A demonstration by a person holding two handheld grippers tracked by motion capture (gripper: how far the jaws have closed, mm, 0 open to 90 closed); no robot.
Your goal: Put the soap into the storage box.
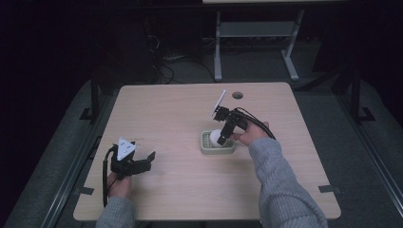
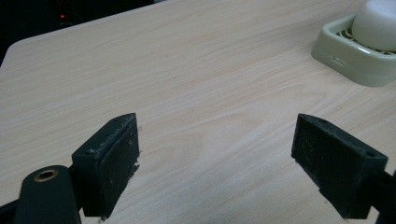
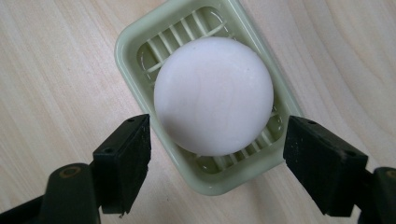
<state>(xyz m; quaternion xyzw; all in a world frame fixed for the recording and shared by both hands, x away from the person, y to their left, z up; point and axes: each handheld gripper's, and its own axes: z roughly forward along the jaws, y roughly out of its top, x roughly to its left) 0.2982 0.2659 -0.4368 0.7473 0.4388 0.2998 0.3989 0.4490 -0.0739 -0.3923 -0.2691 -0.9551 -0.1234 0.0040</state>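
Where the pale green soap dish (image 1: 217, 144) sits a little right of the tabletop's (image 1: 180, 109) middle, a round white soap (image 1: 216, 137) rests on its slatted floor, covering most of the ribs and rising above the rim. In the right gripper view the soap (image 3: 213, 95) lies in the dish (image 3: 132, 42) with the right claw (image 3: 217, 151) spread wide, one jaw on either side of the soap's near half and neither pad touching it; the dish's near rim lies between the jaws. In the high view the right claw (image 1: 224, 137) hangs tilted down over the dish from the person's right hand (image 1: 251, 133).

The left claw (image 1: 146, 160) rests near the tabletop's near-left part, well apart from the dish, held by the left hand (image 1: 119, 185). Its own view shows its jaws parted wide with only bare wood between them (image 2: 215, 154), and the dish (image 2: 355, 60) with the soap (image 2: 378, 25) off at the upper right.

Open wood surrounds the dish on every side, with the widest stretches toward the far edge and the left. A round cable hole (image 1: 237, 95) sits near the far edge.
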